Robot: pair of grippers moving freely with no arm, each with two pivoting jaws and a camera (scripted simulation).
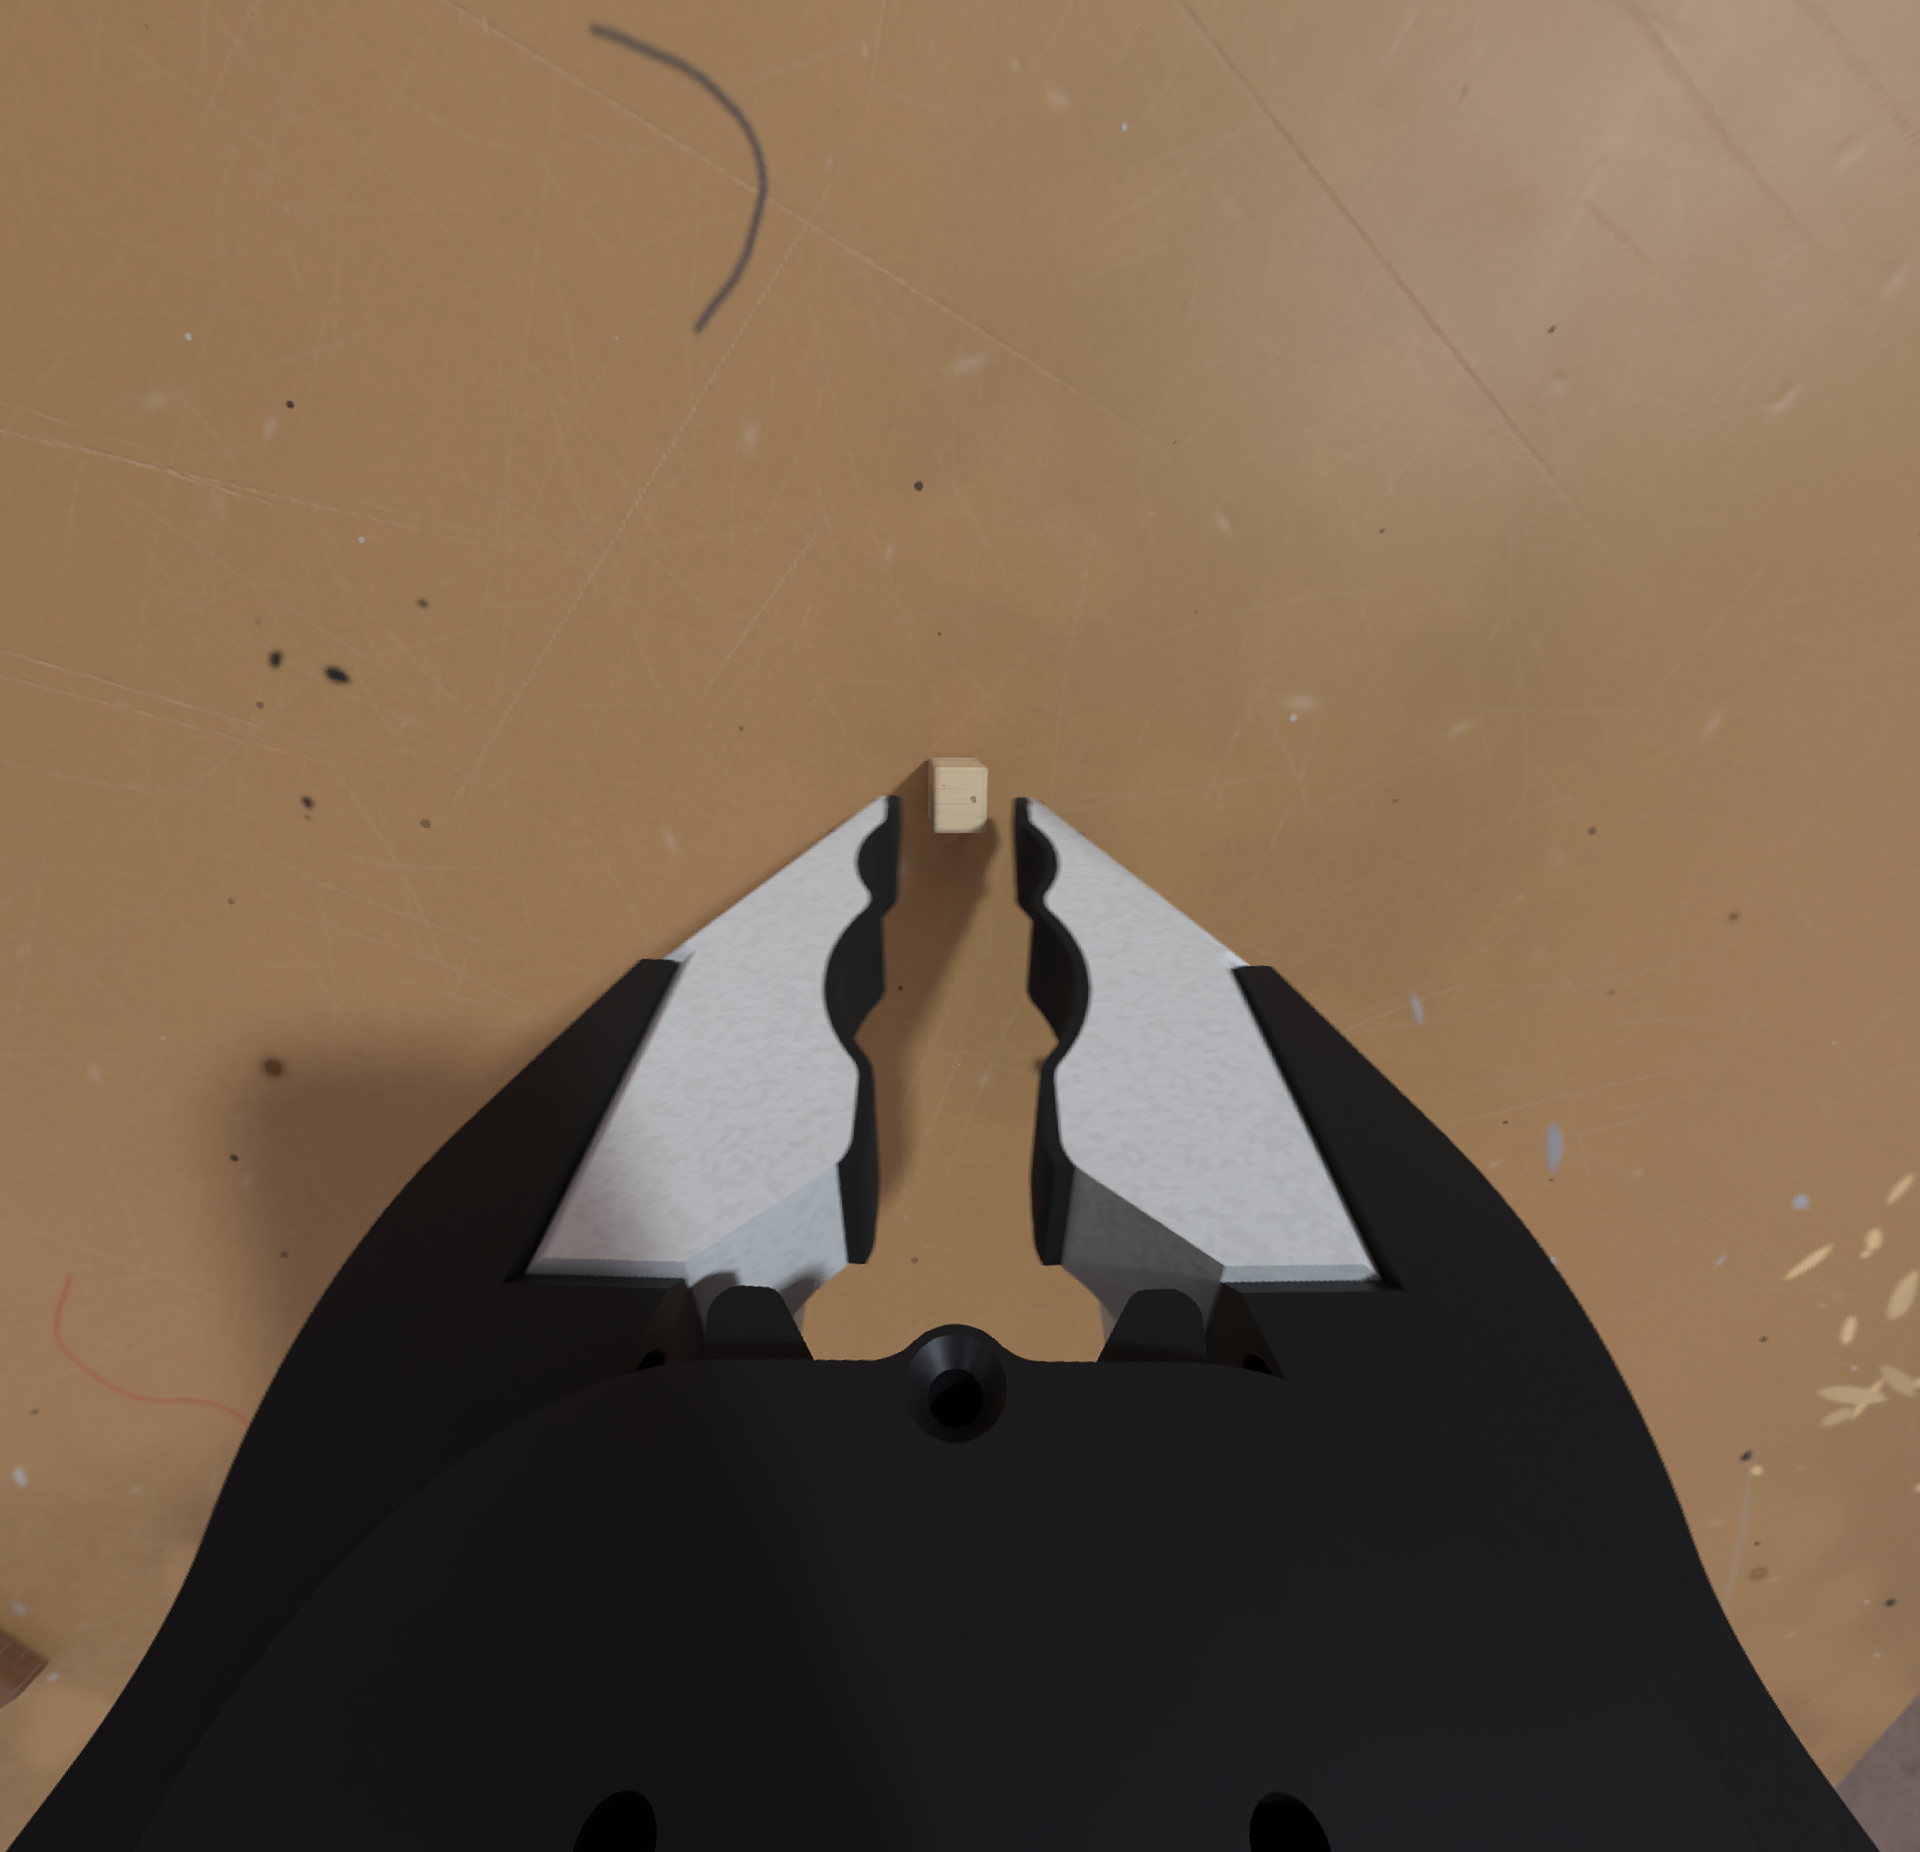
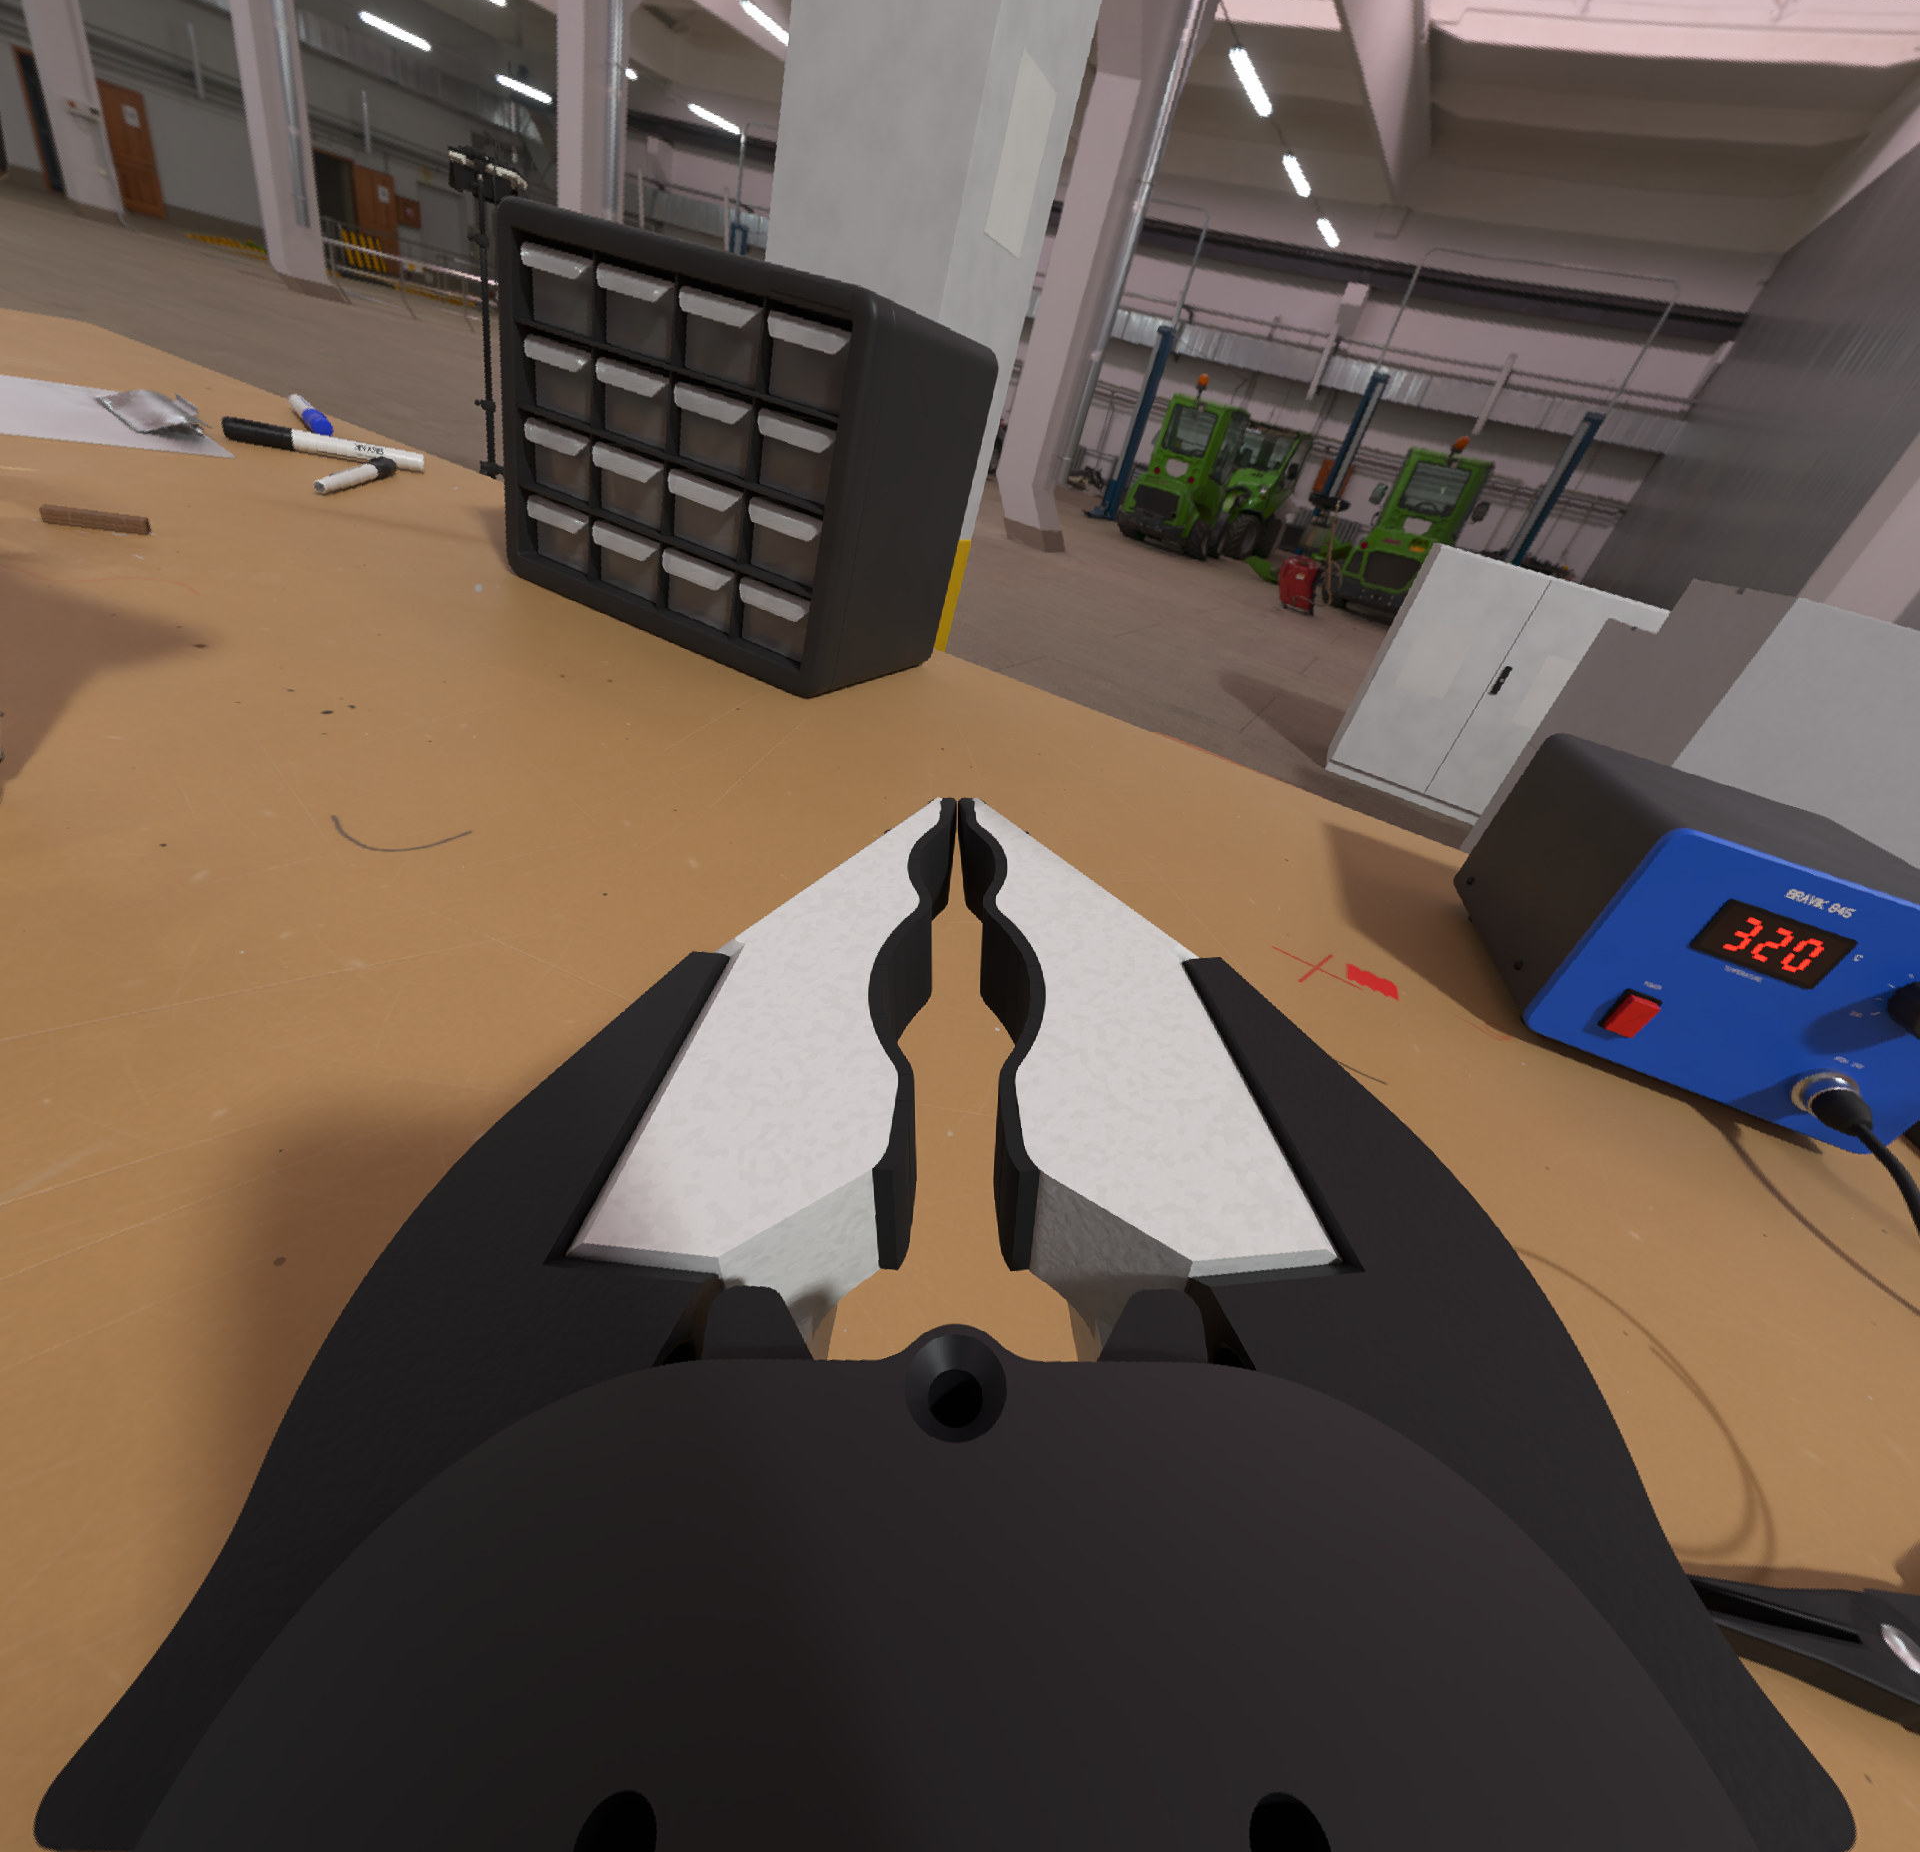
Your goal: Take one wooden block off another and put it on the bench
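Observation:
In the left wrist view, a small pale wooden block (image 1: pixel 957 796) stands on the brown bench (image 1: pixel 1351 555), right at the tips of my left gripper (image 1: pixel 956 807). The jaws stand apart, wider than the block, and do not touch it. I see its top face and one side; I cannot tell whether a second block lies under it. My right gripper (image 2: pixel 956 807) is shut and empty, above a bare part of the bench (image 2: pixel 416 971). No block shows in the right wrist view.
A black cabinet of small drawers (image 2: pixel 727 452) stands at the bench's far edge. A blue soldering station (image 2: pixel 1745 971) with a cable sits to the right. Markers (image 2: pixel 322 441) and a brown stick (image 2: pixel 94 519) lie far left. A black tool (image 2: pixel 1818 1636) lies at the lower right.

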